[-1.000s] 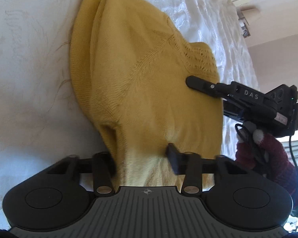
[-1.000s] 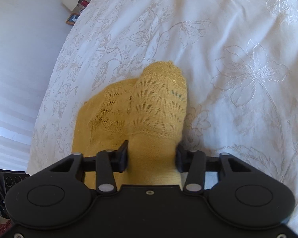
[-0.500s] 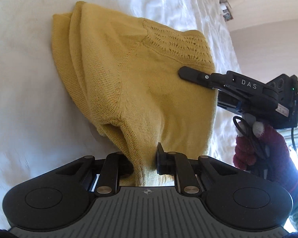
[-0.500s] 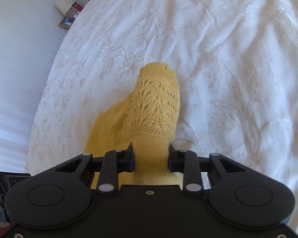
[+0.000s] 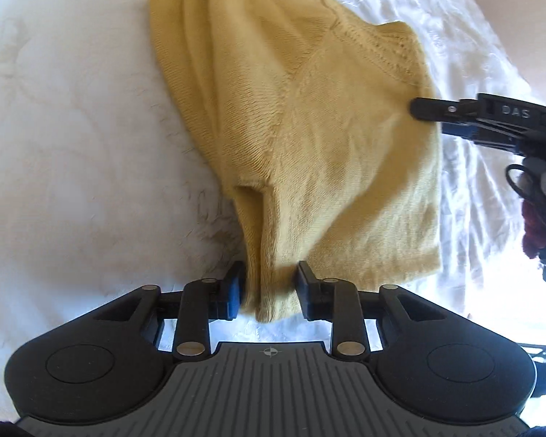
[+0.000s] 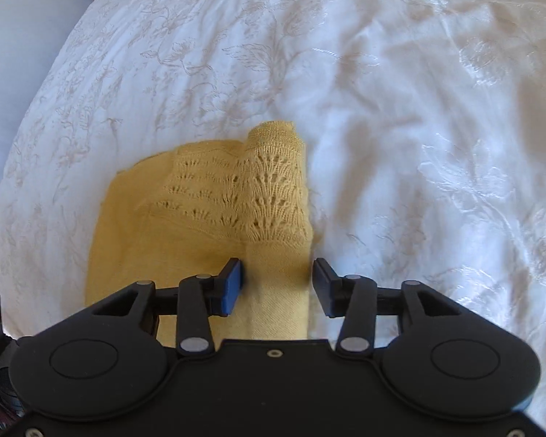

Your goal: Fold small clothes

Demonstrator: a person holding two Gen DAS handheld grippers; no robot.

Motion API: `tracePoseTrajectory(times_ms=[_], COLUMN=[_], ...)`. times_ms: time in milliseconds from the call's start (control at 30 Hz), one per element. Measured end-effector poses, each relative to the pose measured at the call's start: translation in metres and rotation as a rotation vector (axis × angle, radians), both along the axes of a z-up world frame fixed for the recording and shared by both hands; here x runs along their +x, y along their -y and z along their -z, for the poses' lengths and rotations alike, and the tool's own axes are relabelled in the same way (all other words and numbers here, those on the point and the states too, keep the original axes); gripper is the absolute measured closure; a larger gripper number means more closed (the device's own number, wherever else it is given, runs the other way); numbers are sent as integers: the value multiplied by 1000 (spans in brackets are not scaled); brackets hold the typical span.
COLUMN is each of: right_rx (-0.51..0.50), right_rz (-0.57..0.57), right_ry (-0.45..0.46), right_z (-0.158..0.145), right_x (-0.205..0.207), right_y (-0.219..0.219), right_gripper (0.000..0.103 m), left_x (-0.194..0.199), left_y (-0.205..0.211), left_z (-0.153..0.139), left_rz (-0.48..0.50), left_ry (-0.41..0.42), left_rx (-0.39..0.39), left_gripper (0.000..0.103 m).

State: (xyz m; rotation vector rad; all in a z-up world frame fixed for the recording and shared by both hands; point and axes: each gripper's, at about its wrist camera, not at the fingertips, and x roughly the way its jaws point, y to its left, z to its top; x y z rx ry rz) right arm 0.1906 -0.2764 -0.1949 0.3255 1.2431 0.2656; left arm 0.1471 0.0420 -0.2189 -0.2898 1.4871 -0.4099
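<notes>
1. The yellow knitted garment [image 5: 309, 127] lay folded on the bed, a soft, fine-ribbed piece doubled into a rough rectangle with several layered edges showing along one side.
2. Near its upper part ran a band of openwork lace knit [image 6: 258, 196] in fan-shaped eyelets, ending in a narrow ribbed cuff with a faint golden sheen.
3. A bunched, tube-like end of the garment hung toward the left gripper [image 5: 269, 284], gathered into vertical pleats.
4. The left gripper's jaws were opening; the bunched end sat between them, with the blue-faced pad close on one side and a small gap on the other, so the fabric looked released rather than pinched.
5. The right gripper [image 6: 277, 284] had its jaws opening too, standing well apart on either side of a flat folded strip of the garment, with neither pad pressing on it.
6. In the left wrist view the right gripper's black finger tip reached the garment's far edge.
7. The bedspread [image 6: 418, 109] under everything was white, glossy and wrinkled, embroidered with pale floral and leaf outlines.
8. A hand in a dark red knitted glove [image 5: 535, 225] held the right gripper.
</notes>
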Motion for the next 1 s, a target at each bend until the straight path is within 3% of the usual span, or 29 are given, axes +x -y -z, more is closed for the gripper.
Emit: tracePoseTrajectory(times_ms=[67,200,367,500,800,1000], right_rx=[15,3,17,13,-27,-32], right_rz=[9,-16,-15,-16,-31,-36], right_ry=[29,115,171,179,196,193], right_z=[-6,-20,-29,-30,-30,-29], right_x=[-6,-16,-21,-20,-17,-10], right_y=[4,11,24,27,22,16], right_gripper=[44,44,44,44,44,44], left_x=[-11,-27,-33,-11,69,81], left_y=[-6,-4,0,16,60,33], left_z=[-3,-26,-68,-84,-62,-29], left_rz=[-46,-33,-15,-28,-7,-94], left_ry=[14,97,243,351,465,389], left_rx=[15,76,29,42,191,292], left_gripper=[70,71,70,68,67,66])
